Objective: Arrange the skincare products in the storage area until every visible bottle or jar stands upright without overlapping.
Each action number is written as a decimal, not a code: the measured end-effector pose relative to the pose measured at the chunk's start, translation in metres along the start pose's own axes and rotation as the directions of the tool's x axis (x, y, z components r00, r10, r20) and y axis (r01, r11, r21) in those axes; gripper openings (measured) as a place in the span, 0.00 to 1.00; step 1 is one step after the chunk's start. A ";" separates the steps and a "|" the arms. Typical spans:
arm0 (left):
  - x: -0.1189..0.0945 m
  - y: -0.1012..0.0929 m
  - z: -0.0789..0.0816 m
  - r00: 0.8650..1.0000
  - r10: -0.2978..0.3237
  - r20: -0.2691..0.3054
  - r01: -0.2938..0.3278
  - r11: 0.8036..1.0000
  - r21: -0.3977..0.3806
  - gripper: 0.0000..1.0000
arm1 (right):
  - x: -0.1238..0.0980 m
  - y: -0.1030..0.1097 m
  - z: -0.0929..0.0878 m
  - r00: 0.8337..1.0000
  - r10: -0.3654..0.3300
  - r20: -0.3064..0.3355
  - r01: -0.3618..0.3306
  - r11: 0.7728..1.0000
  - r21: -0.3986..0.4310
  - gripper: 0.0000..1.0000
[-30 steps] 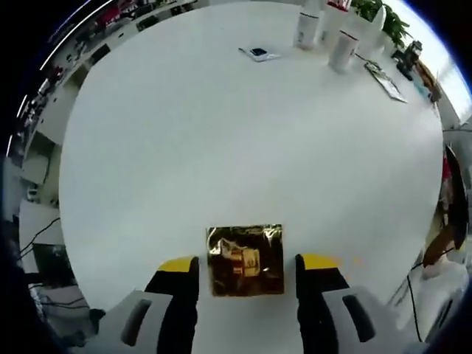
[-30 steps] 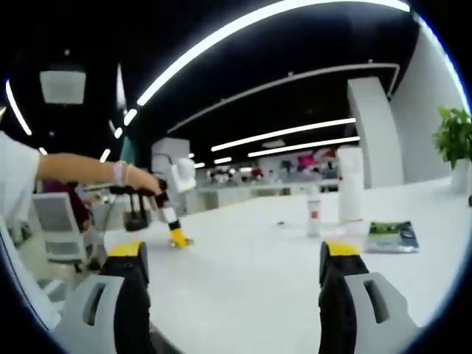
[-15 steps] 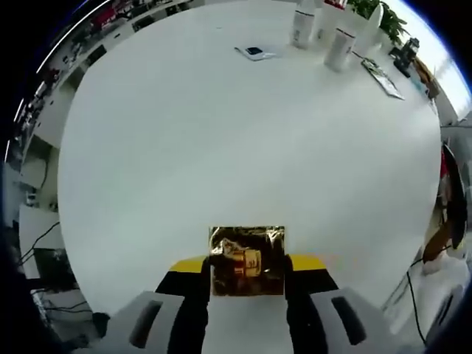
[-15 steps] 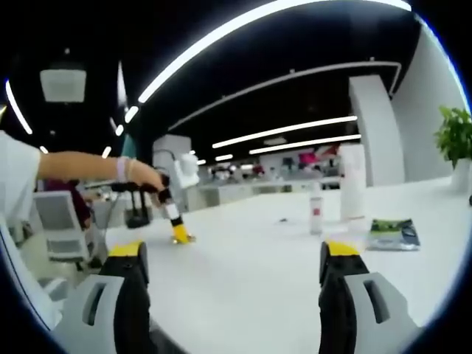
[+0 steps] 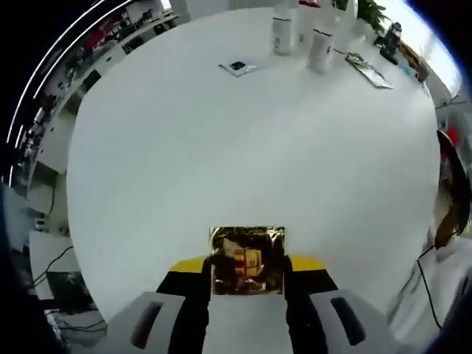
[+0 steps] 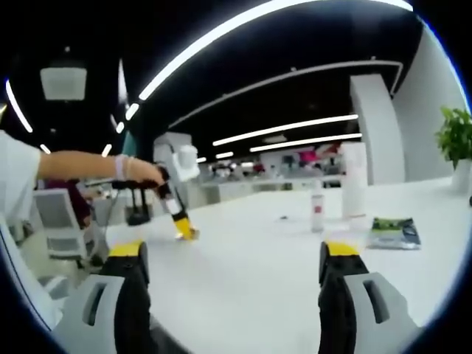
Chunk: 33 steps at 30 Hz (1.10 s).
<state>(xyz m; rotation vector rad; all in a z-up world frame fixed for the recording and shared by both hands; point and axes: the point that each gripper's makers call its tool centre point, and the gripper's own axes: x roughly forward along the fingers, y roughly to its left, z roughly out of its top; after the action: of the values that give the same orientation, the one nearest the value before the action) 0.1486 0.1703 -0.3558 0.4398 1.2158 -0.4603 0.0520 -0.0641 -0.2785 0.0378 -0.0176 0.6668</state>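
Observation:
A shiny gold square box [image 5: 247, 259] sits between the yellow-tipped jaws of my left gripper [image 5: 247, 270], which is shut on it just above the white table [image 5: 221, 147]. In the right gripper view a hand holds that left gripper [image 6: 175, 215] tilted, with the gold box [image 6: 186, 233] at its tip near the table's left edge. My right gripper [image 6: 232, 259] stands open with nothing between its jaws. White bottles [image 5: 281, 33] [image 5: 321, 48] stand upright at the table's far end, where a small bottle [image 6: 317, 212] and a tall white one [image 6: 354, 181] also stand.
A small flat card [image 5: 237, 67] and a booklet [image 5: 365, 70] lie near the bottles. The booklet [image 6: 392, 232] lies to the right of the tall bottle. A potted plant [image 6: 453, 136] stands at the far right. Desks and chairs lie beyond the table's edge.
My left gripper's jaws have shut on the gold box, then lifted and tilted slightly with it. The right gripper has stayed open and still.

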 end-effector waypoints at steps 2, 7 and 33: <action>-0.005 0.002 0.007 0.999 0.019 0.027 -0.020 0.999 0.038 0.40 | 0.000 0.000 0.000 1.000 0.000 0.001 0.000 1.000 0.000 0.95; -0.024 0.016 0.034 0.976 0.158 0.148 -0.186 0.962 0.200 0.40 | 0.001 0.002 0.001 1.000 0.005 0.003 -0.005 1.000 0.002 0.95; -0.131 -0.045 0.083 0.451 0.362 0.815 -0.887 0.284 0.365 0.39 | 0.017 0.014 0.012 0.995 0.098 0.025 -0.099 0.993 0.063 0.92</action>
<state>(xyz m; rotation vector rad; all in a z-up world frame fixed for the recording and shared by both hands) 0.1517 0.1004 -0.2100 1.4195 -0.0010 -0.2859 0.0566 -0.0437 -0.2655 0.1063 -0.0192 0.7656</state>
